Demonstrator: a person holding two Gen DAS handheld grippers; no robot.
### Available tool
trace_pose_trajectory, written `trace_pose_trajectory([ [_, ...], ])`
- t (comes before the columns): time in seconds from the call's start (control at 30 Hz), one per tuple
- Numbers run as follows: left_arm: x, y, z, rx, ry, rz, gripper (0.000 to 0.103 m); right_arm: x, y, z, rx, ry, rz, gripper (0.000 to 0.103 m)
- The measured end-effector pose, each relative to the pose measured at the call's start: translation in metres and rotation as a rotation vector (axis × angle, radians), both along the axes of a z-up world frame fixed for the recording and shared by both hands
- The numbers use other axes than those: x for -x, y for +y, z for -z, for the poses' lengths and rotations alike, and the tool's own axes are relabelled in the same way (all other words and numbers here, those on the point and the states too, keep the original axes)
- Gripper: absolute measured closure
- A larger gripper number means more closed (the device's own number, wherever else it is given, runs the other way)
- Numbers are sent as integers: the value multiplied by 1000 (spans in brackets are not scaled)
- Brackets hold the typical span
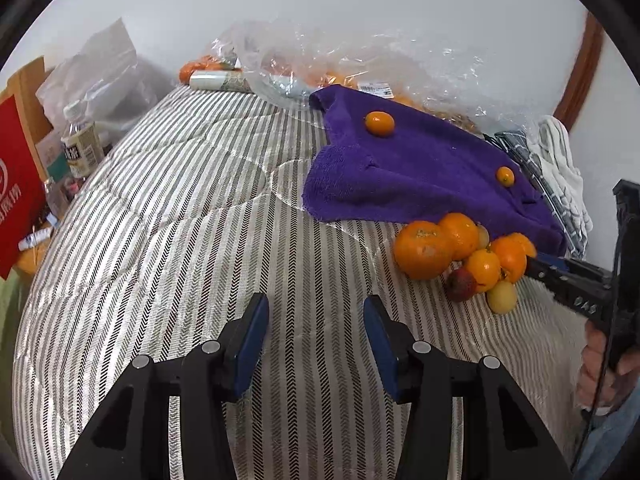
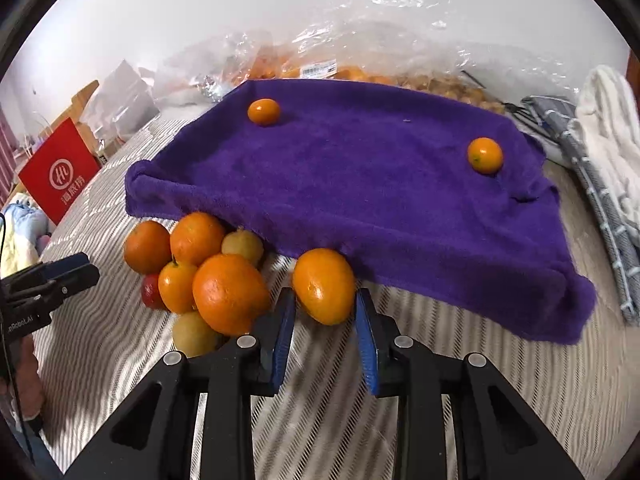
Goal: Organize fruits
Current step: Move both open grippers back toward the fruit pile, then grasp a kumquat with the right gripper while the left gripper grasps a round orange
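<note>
The right gripper (image 2: 324,312) squeezes one orange (image 2: 323,286) at the near edge of the purple towel (image 2: 360,184). Two small oranges sit on the towel. A pile of fruit (image 2: 200,272) waits left. The left gripper (image 1: 316,344) hangs loose, empty.

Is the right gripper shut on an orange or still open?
Shut on the orange: the right gripper has both blue pads against its sides.

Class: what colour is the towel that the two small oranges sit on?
Purple; the towel shows best in the right wrist view.
</note>
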State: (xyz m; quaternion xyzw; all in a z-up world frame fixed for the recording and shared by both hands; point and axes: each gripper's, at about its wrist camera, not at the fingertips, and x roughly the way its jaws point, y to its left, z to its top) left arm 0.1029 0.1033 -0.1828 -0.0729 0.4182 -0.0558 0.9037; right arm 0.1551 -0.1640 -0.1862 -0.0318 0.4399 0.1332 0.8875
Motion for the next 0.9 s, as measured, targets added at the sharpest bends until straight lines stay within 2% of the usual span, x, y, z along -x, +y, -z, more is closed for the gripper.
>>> trace_pose_trajectory([
  [0.1,2,-1,0,-15,-5,3,56,11,-14,-3,-9,-6,35,73],
  [0.33,1,3,0,19,-9,-4,55,29,-45,-3,24,-18,104,73],
  [0.6,1,2,1,10,-8,-3,54,19,-44,8,16,12,113,71],
  [0.9,2,4,1,27,-9,6,52,13,-42,8,26,-20,122,69],
])
